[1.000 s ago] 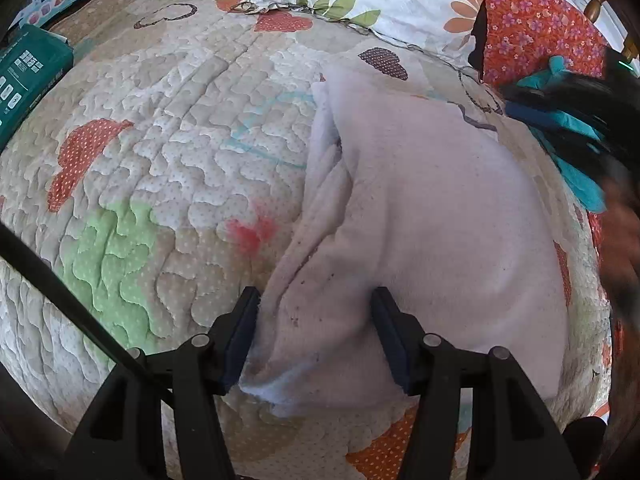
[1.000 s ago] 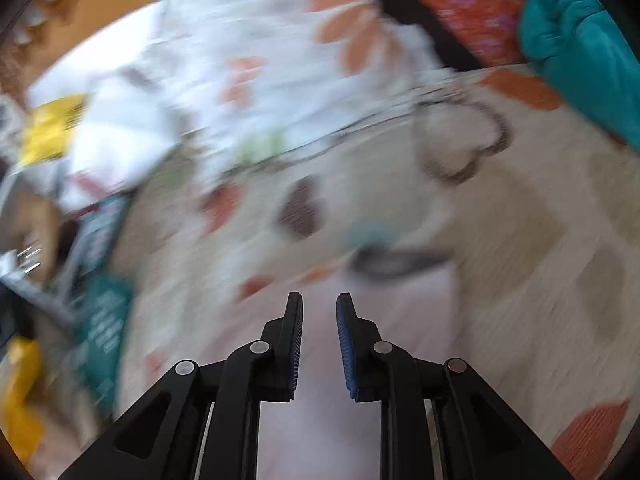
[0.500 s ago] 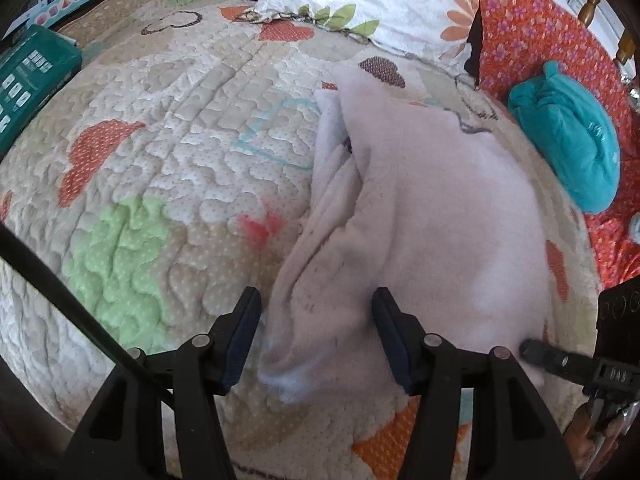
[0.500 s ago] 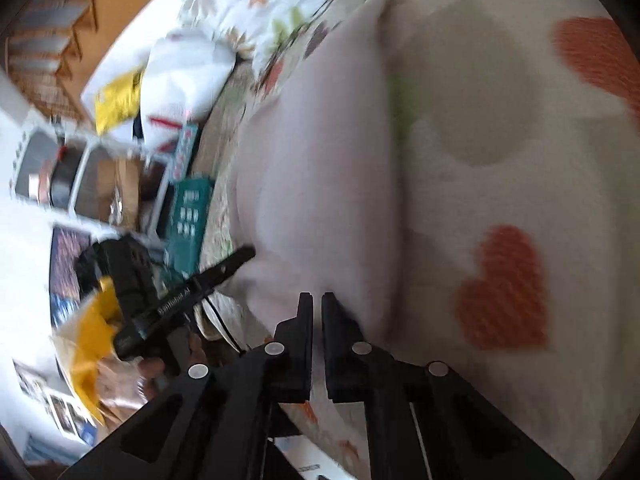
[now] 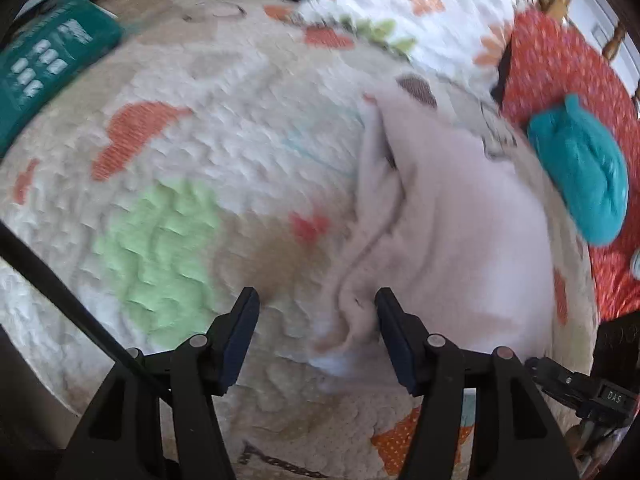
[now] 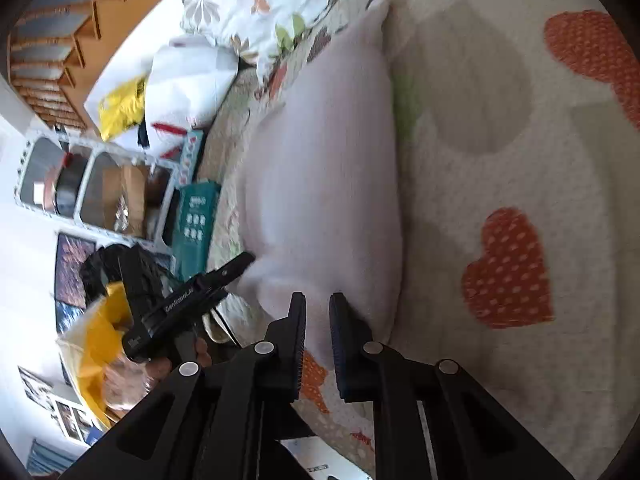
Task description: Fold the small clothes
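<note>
left gripper [image 5: 316, 320] jaws opening | shelf bins [image 6: 100, 192]: contents unclear

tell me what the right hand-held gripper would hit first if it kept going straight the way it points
Most likely the near corner of the white cloth lying on the quilt. The right hand-held gripper has that corner between its opening jaws already, though depth is hard to judge.

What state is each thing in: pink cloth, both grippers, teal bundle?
pink cloth: flat on the quilt, left edge doubled over, near corner rumpled.
left gripper: jaws opening, cloth corner between them, pads not pressing.
right gripper: jaws opening a narrow gap at the cloth's near edge.
teal bundle: balled up, untouched.
</note>
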